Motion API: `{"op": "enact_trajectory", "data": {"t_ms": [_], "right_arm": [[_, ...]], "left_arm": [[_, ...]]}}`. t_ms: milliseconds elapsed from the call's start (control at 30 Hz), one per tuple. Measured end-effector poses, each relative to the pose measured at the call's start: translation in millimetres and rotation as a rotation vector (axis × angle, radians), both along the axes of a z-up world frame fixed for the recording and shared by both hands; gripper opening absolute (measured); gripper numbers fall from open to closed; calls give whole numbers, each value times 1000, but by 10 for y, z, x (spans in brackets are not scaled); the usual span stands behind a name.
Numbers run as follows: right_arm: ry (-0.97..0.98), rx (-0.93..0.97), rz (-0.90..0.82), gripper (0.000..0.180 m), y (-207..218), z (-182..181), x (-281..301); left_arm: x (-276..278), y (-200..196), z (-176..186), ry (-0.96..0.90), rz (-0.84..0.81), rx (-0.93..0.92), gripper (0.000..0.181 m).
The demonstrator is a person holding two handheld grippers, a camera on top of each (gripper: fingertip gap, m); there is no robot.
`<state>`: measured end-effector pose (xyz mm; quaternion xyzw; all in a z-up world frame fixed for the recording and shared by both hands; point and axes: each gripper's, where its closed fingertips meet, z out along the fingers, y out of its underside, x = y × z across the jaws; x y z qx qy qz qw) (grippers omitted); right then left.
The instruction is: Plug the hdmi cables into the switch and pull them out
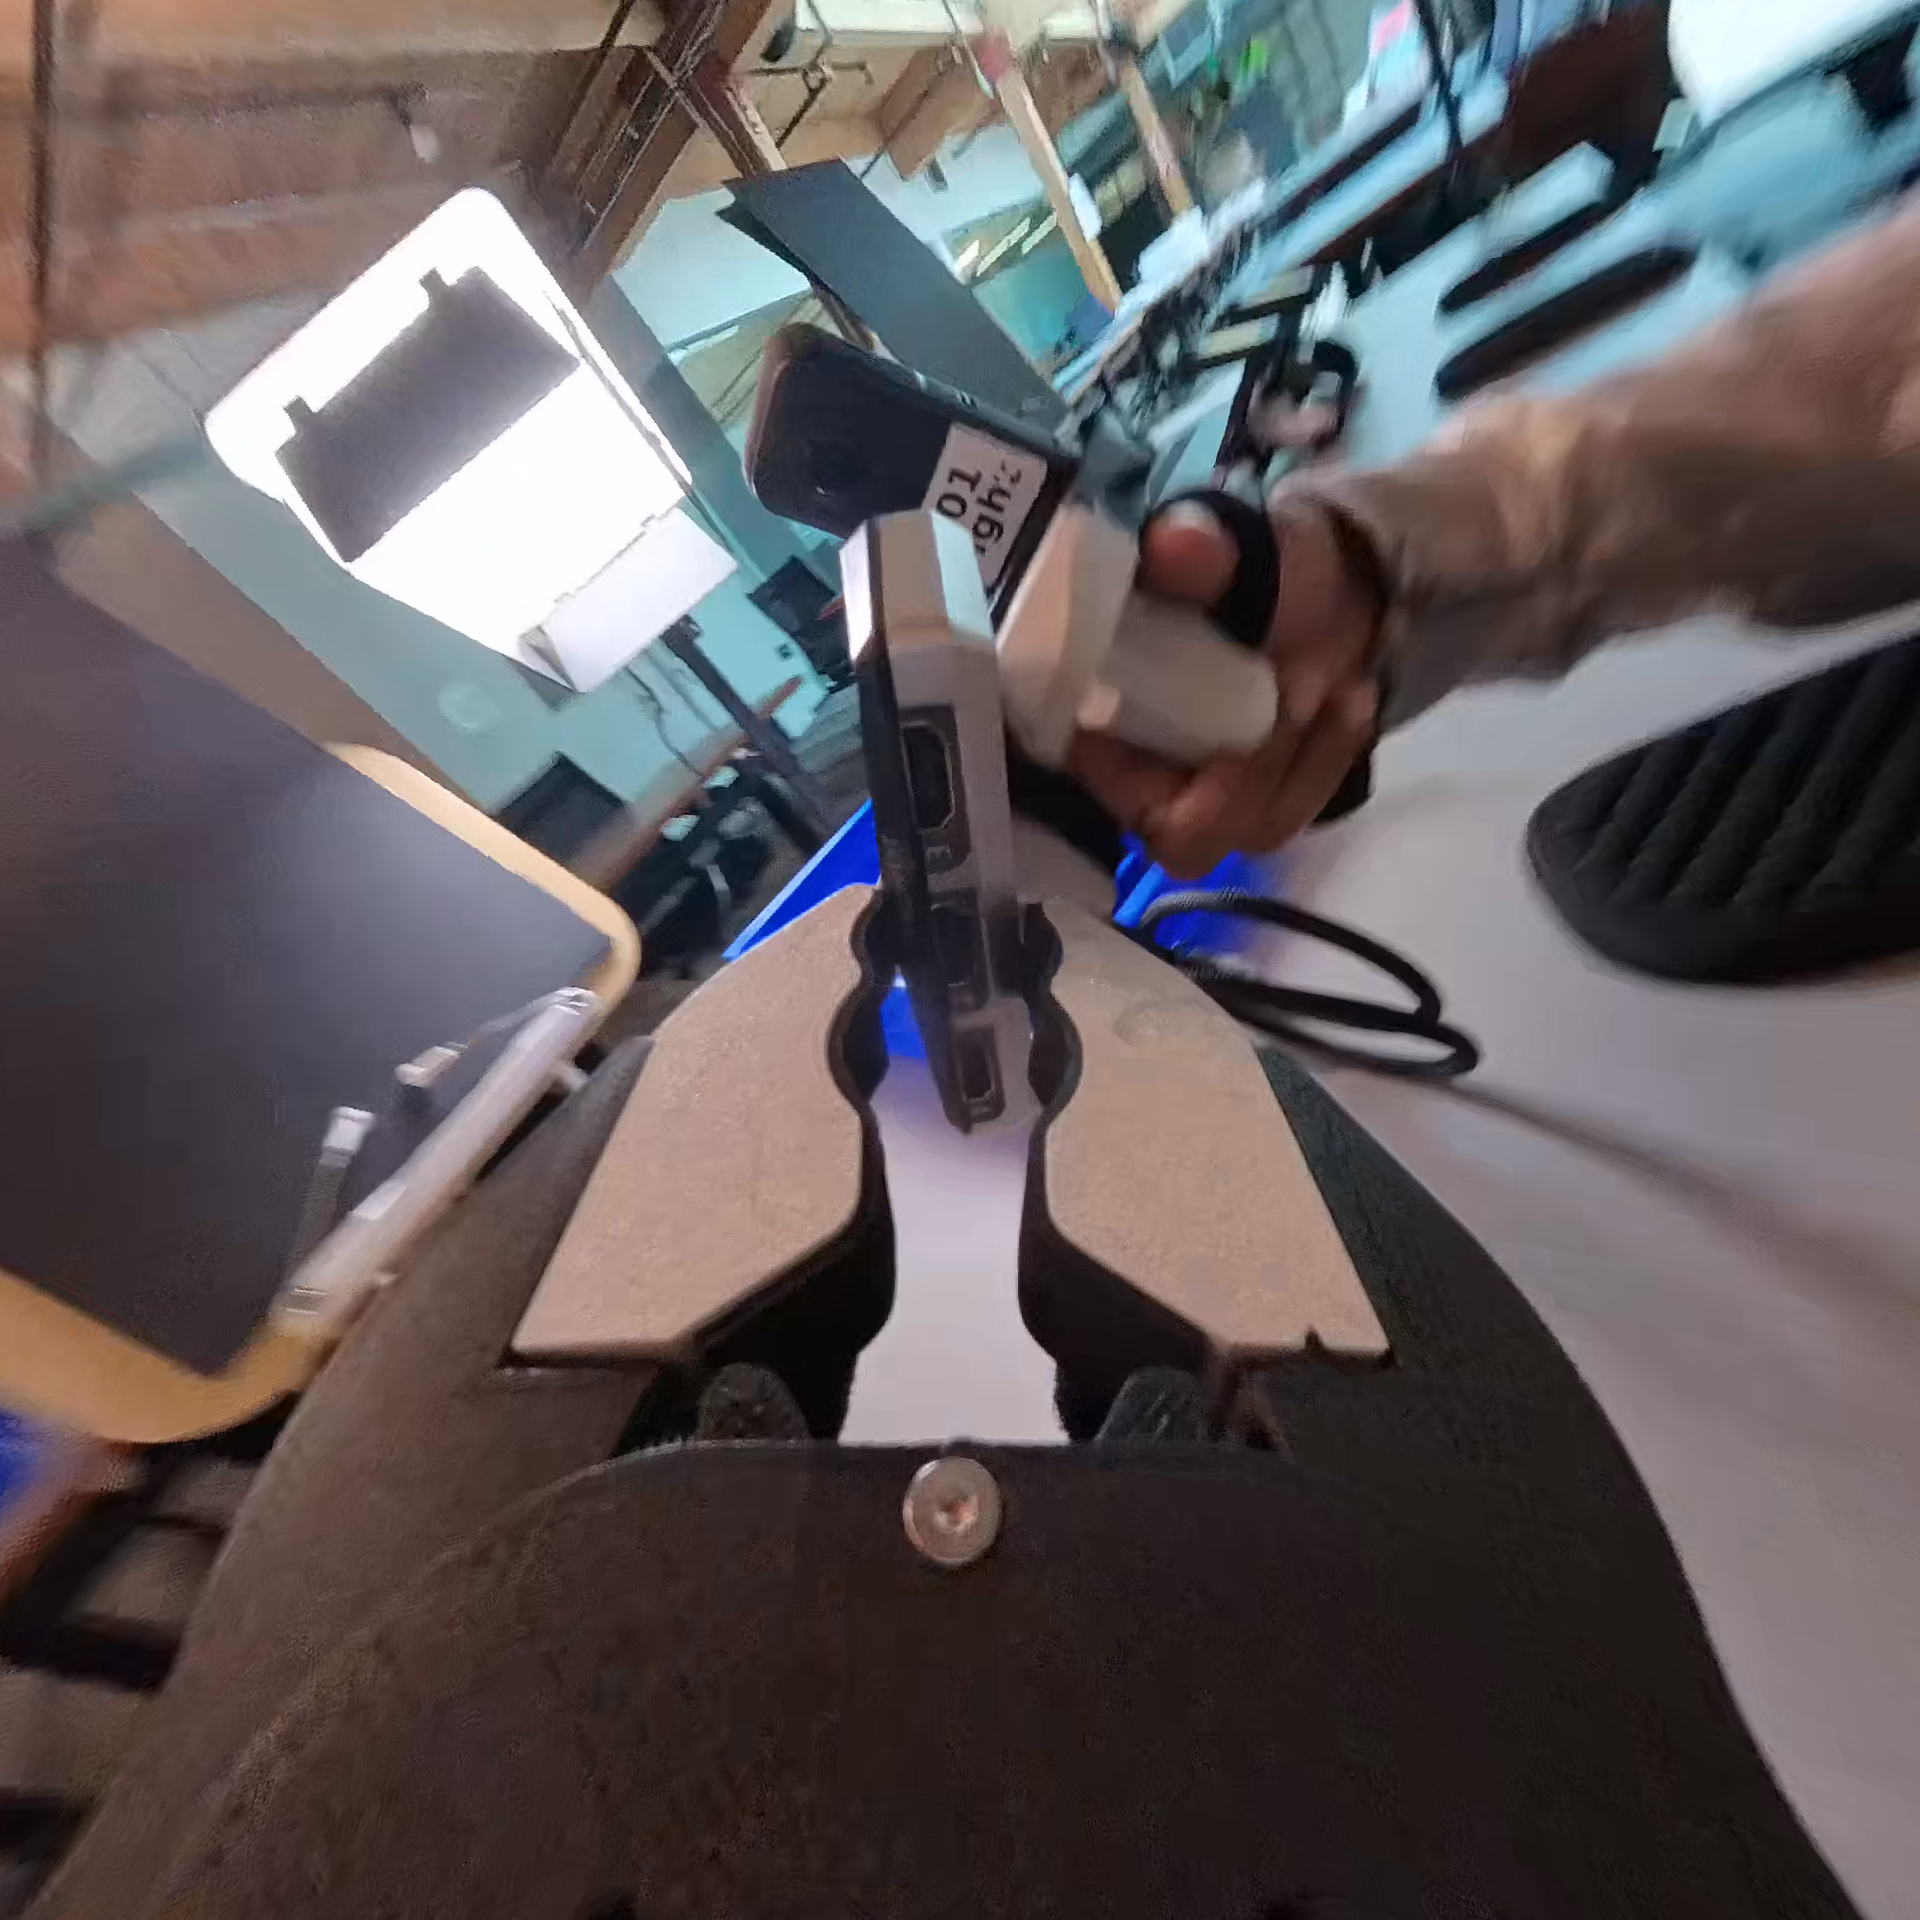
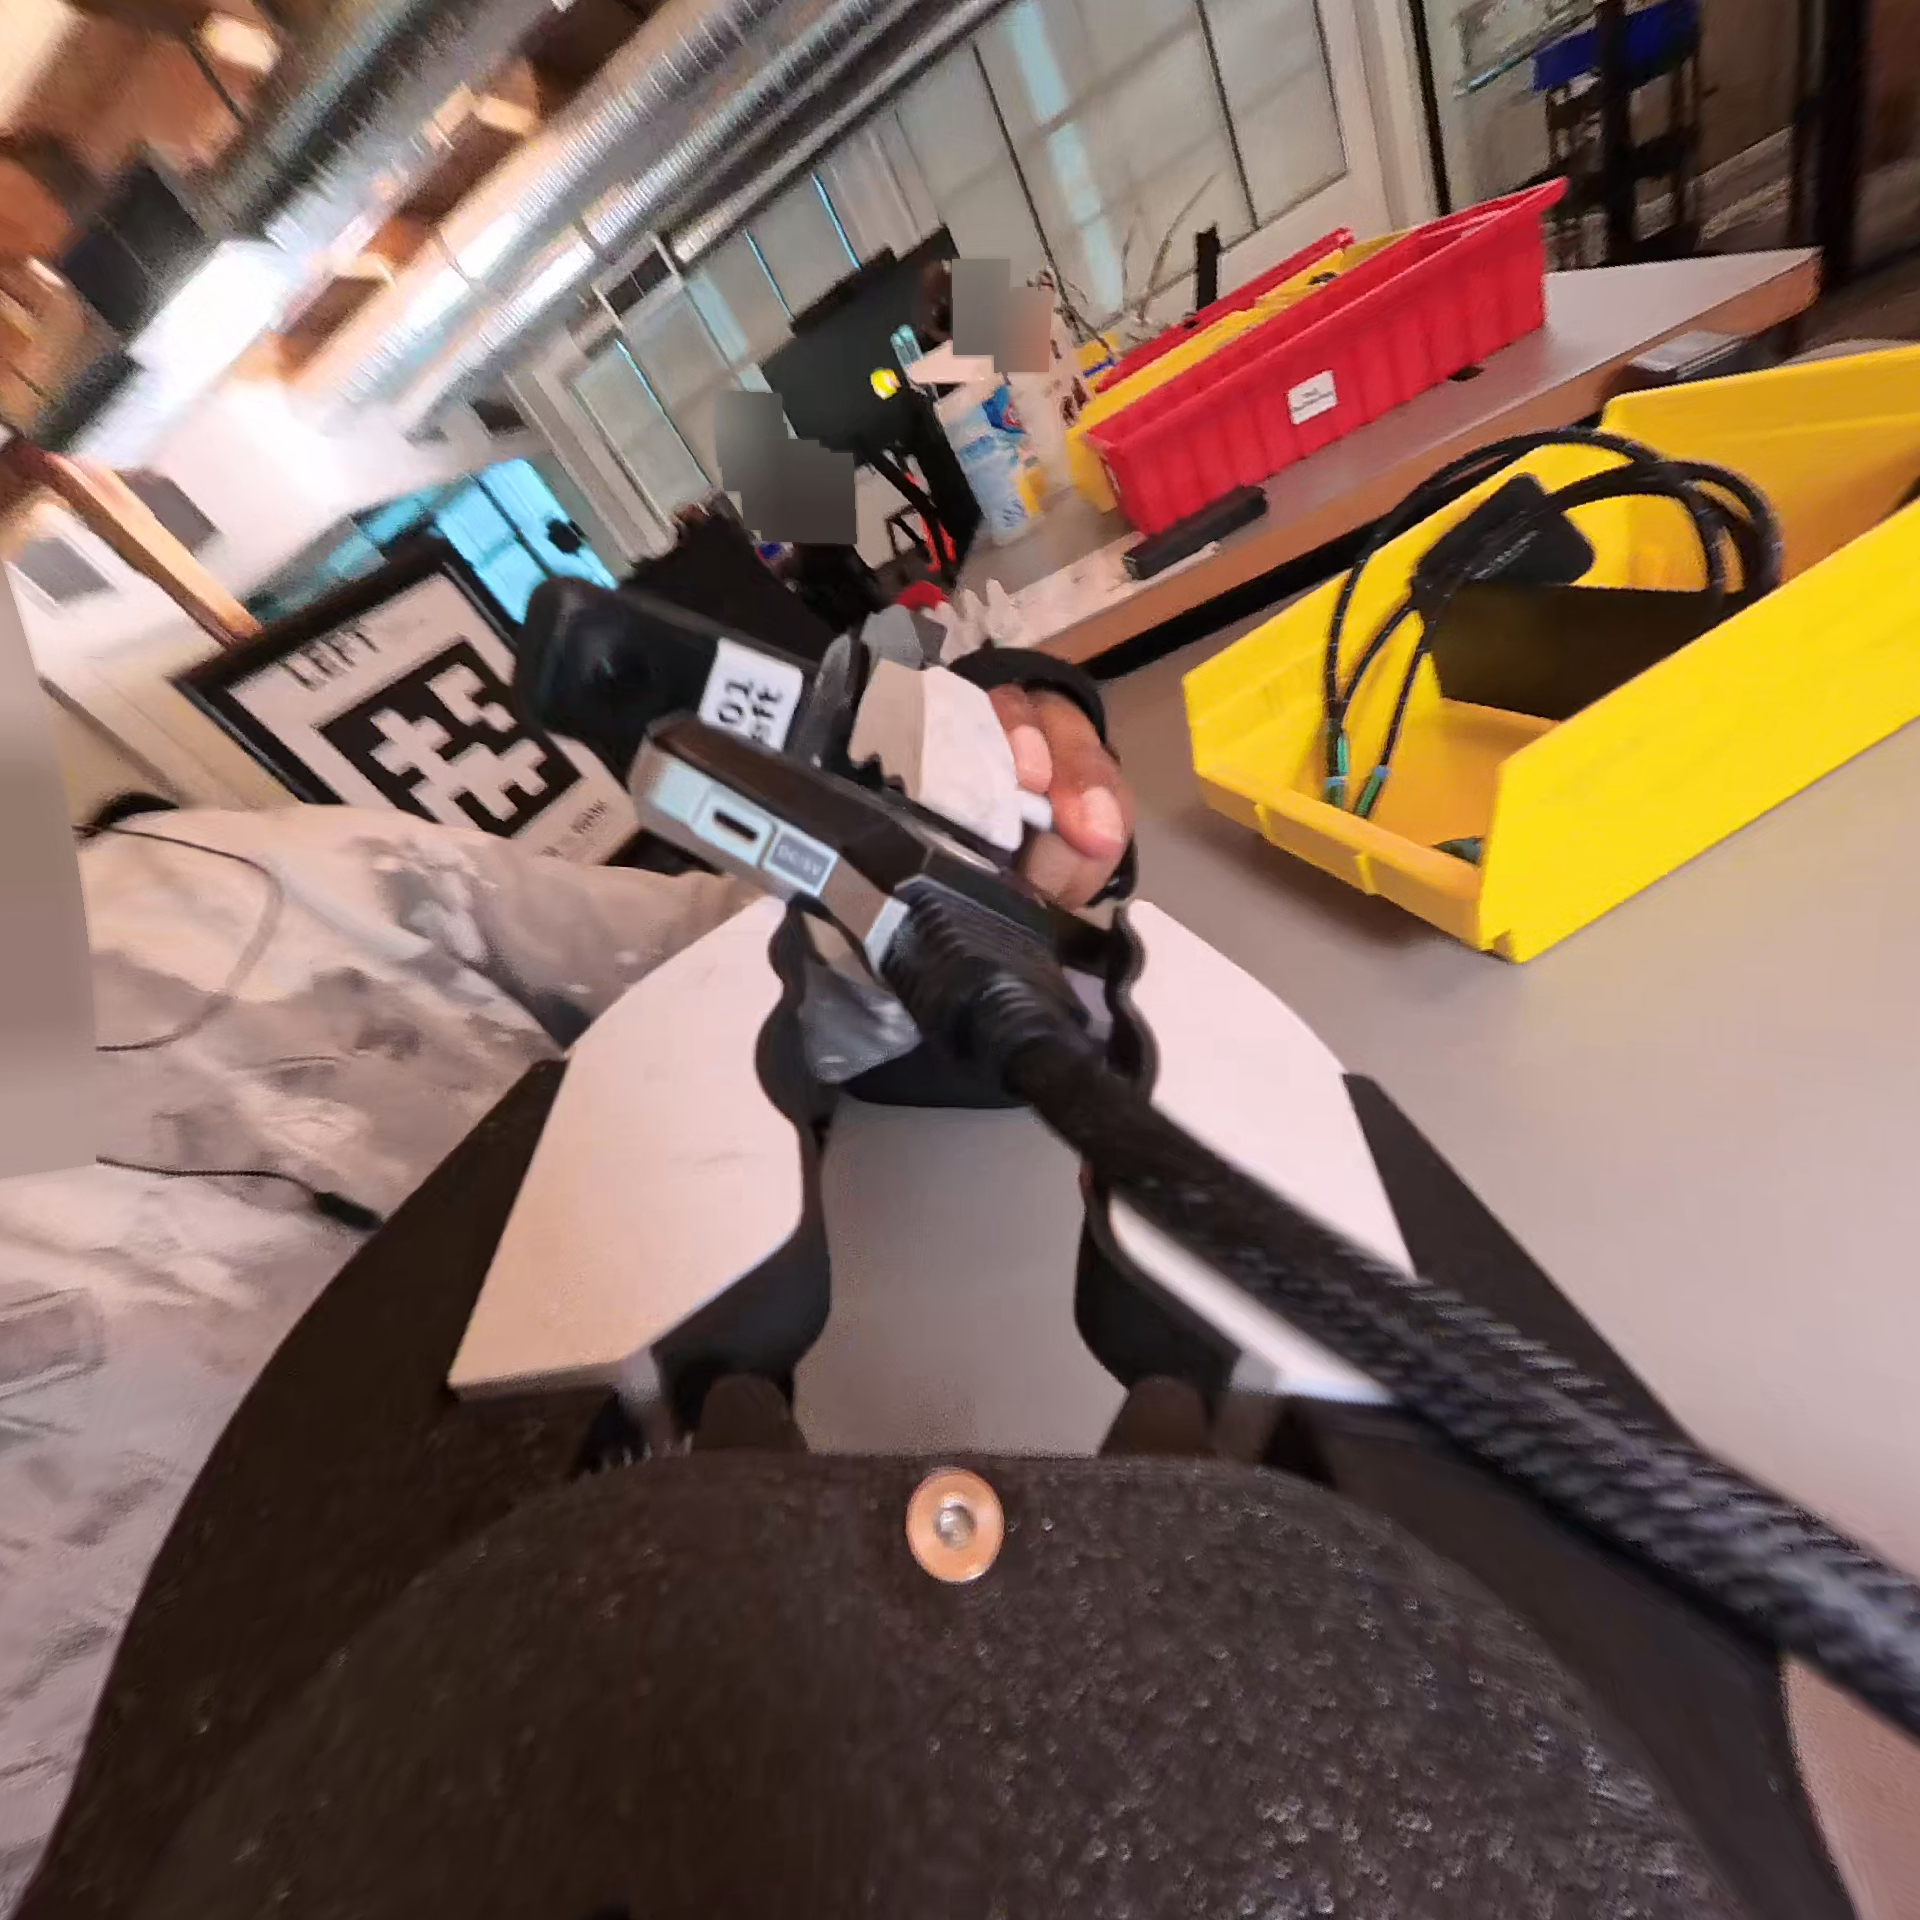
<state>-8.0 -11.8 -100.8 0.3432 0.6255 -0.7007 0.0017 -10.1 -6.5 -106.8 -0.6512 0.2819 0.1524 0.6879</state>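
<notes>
My left gripper [image 1: 961, 987] is shut on the lower part of the HDMI switch [image 1: 940, 727], a slim silver and black box held upright above the table. Its near edge shows three ports with nothing in them. In the right wrist view the switch [image 2: 727, 821] lies across the top, with a hand [image 2: 1070, 790] behind it. My right gripper [image 2: 956, 987] is shut on a black ribbed HDMI plug [image 2: 966, 977] whose front meets the switch's edge. How deep it sits is hidden. Its braided cable [image 2: 1403, 1340] runs back over my right finger to the lower right.
A yellow bin [image 2: 1662, 790] holding more cables [image 2: 1371, 623] stands right on the grey table [image 2: 1558, 1143], with red bins [image 2: 1330, 384] behind. A black cable loop [image 1: 1351, 987] lies on the table. A blue bin [image 1: 821, 883] is behind the switch. A dark tan-framed panel [image 1: 260, 987] stands left.
</notes>
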Motion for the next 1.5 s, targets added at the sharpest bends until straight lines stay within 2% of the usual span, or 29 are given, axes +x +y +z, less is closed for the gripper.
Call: {"op": "enact_trajectory", "data": {"t_ms": [167,300,400,533,600,633,667,700,800,933,1033,1100,1167,1200,1233,1267,1400,1500], "right_arm": [[-5,-155,59,78,-56,61,289],[-53,-291,24,71,-21,138,328],[-118,-281,-38,65,0,-13,309],[-202,-304,30,59,-141,-189,435],[-213,-351,20,44,-238,-189,425],[-219,-369,-21,32,-236,-208,376],[-200,-395,-35,31,-214,-185,357],[-168,-404,-36,30,-181,-158,354],[-6,-347,-90,28,20,-73,361],[184,-165,-153,28,170,-31,356],[298,-8,-183,28,191,-14,278],[374,81,-199,28,191,19,219],[439,132,-200,28,167,56,184],[464,144,-207,28,154,62,165],[484,146,-219,28,147,56,147],[493,139,-228,28,144,36,135],[424,108,-190,25,48,-150,130],[382,74,-191,25,-4,-205,102]], "left_arm": [[175,-102,-60,479,15,67,27],[298,-142,-13,752,19,98,25],[331,-166,35,943,70,160,23],[317,-200,-29,1092,87,189,22],[329,-173,-131,1134,80,188,22],[329,-161,-140,1116,83,202,25],[283,-143,-123,1059,99,190,27],[228,-123,-93,922,107,153,29],[2,-102,34,325,122,59,42],[-26,-119,-31,-487,-156,-127,45],[110,-98,-34,-784,-351,-229,49],[204,-53,-42,-847,-416,-275,50],[259,23,-120,-805,-407,-303,49],[279,51,-155,-775,-401,-305,44],[290,66,-189,-745,-395,-305,27],[278,76,-215,-714,-380,-292,24],[200,20,-369,-525,-322,-226,22],[151,-10,-473,-517,-309,-197,21]]}}
